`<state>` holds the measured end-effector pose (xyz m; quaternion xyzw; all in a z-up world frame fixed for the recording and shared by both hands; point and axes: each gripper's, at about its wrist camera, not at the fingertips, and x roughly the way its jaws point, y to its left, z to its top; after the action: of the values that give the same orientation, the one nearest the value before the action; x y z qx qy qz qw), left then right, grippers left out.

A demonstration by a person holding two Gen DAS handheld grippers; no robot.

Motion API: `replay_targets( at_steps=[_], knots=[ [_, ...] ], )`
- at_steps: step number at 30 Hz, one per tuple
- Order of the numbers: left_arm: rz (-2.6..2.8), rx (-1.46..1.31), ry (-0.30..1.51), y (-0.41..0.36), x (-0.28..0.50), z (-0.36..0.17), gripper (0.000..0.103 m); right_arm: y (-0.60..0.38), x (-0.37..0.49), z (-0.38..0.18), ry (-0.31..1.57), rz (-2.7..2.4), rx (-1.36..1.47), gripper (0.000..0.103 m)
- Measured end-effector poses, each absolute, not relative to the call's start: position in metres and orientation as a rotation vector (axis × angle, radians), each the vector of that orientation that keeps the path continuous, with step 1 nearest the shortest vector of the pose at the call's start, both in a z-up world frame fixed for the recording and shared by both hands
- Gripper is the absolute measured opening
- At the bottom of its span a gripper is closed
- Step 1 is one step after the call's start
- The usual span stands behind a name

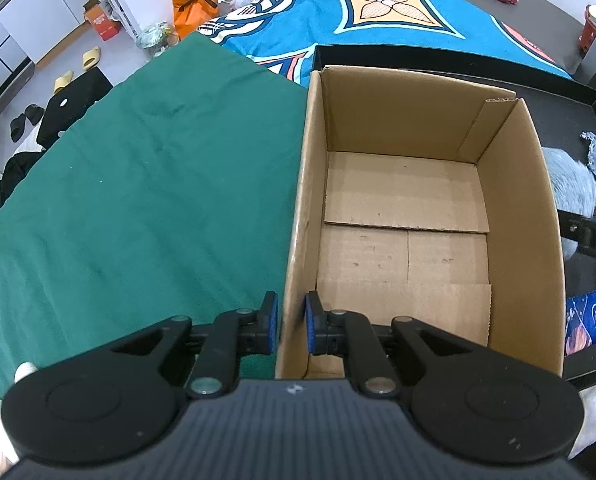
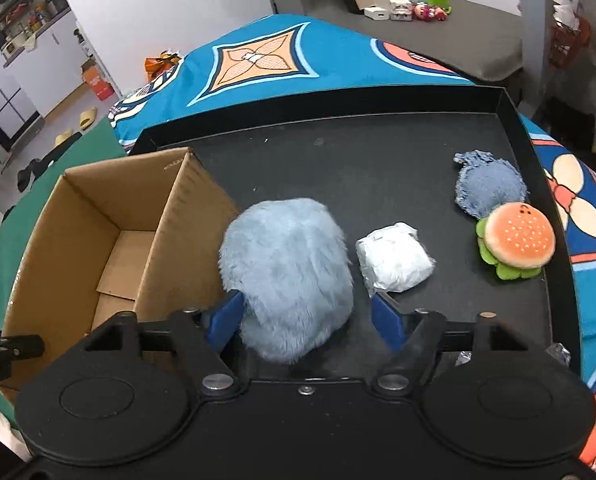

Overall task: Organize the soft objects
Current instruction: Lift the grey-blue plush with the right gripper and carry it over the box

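An open, empty cardboard box (image 1: 402,216) stands on the left part of a black tray (image 2: 378,152); it also shows in the right wrist view (image 2: 109,232). My left gripper (image 1: 291,320) is shut on the box's near left wall. My right gripper (image 2: 306,316) is open, its blue pads on either side of a fluffy light-blue plush (image 2: 285,268) that lies on the tray next to the box. A white wrapped bundle (image 2: 394,262), a blue-grey knitted piece (image 2: 488,188) and a plush hamburger (image 2: 516,240) lie to the right.
The tray rests on a bed with a blue patterned blanket (image 2: 257,60). A green cloth (image 1: 137,184) covers the surface left of the box. Small toys and boxes (image 2: 414,6) stand on a grey surface at the back. Slippers and bags lie on the floor.
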<state>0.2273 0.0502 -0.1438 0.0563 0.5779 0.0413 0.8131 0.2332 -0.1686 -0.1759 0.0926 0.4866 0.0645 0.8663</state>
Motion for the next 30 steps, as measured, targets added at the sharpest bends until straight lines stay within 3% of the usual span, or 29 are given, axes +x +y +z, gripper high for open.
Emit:
replay_targets(
  at_steps=[4, 6, 11, 30],
  knots=[
    [0.093, 0.121, 1.232, 0.050, 0.229, -0.145, 0.012, -0.165, 0.237, -0.181, 1.021, 0.148, 0.192, 0.069],
    [0.097, 0.120, 1.233, 0.050, 0.229, -0.145, 0.012, -0.165, 0.238, -0.181, 1.017, 0.175, 0.207, 0.051],
    [0.100, 0.125, 1.232, 0.048, 0.230, -0.145, 0.011, -0.163, 0.234, -0.173, 1.008, 0.191, 0.200, 0.040],
    [0.102, 0.130, 1.192, 0.048, 0.221, -0.134, 0.012, -0.168, 0.220, -0.094, 0.828, 0.219, 0.237, 0.040]
  ],
)
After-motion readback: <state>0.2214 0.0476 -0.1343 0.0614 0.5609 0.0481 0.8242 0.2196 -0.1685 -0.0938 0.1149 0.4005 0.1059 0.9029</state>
